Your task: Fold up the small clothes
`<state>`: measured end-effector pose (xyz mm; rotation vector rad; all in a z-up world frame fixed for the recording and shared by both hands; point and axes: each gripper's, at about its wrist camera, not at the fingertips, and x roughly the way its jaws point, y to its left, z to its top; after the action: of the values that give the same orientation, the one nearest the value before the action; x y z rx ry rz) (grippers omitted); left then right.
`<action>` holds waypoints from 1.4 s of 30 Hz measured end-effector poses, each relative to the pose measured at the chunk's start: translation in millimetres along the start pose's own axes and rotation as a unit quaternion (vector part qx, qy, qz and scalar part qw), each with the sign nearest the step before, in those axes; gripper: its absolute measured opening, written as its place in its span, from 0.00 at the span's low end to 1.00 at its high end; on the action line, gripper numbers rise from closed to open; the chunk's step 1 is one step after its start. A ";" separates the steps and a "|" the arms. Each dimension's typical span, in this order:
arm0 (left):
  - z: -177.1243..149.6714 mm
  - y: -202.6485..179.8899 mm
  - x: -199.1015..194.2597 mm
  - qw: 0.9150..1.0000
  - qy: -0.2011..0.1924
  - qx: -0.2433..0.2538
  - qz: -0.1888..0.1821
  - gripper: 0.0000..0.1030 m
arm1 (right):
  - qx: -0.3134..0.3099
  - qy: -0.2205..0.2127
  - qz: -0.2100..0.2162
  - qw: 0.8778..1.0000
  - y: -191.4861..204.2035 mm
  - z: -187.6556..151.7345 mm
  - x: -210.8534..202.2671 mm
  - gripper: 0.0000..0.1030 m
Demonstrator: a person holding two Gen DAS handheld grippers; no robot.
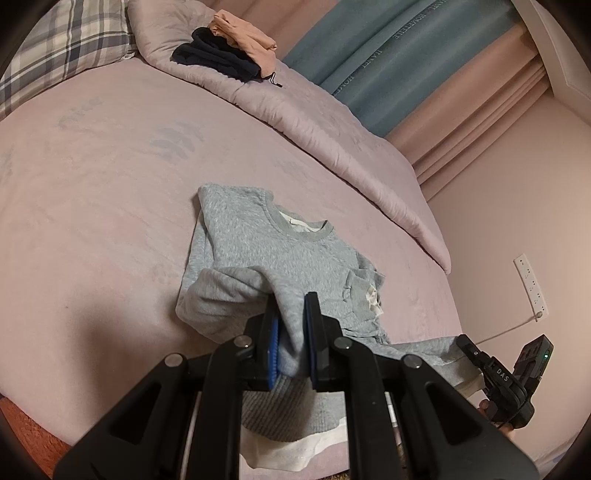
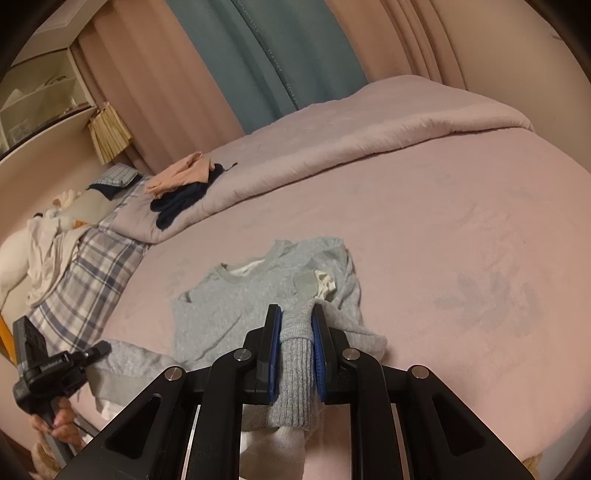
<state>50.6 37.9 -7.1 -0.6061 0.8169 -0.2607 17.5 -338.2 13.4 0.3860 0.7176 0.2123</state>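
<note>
A small grey sweatshirt (image 1: 266, 251) lies on the pink bed, collar toward the far side; it also shows in the right wrist view (image 2: 240, 299). My left gripper (image 1: 291, 332) is shut on the sweatshirt's grey fabric near its ribbed hem, lifted a little off the bed. My right gripper (image 2: 297, 332) is shut on a ribbed grey sleeve cuff (image 2: 295, 362). Each gripper shows in the other's view, the right one at the far right (image 1: 495, 373) and the left one at the far left (image 2: 55, 365).
A folded pink duvet (image 1: 314, 118) runs along the far side, with dark (image 1: 218, 55) and peach (image 1: 243, 33) clothes on it. A plaid pillow (image 1: 55, 48) lies at the head. More clothes (image 2: 48, 236) sit by the pillow. Curtains (image 2: 258, 59) hang behind the bed. The bed edge is close below.
</note>
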 end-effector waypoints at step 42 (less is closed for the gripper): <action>67.6 29.8 100.7 0.997 0.027 -0.016 0.064 0.11 | 0.018 0.054 -0.001 0.998 -6.0 47.2 106.7 0.17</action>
<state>167.7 44.6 -49.8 -0.5762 0.9098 -0.1482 128.2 -322.4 -20.3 0.4108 0.8284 0.2190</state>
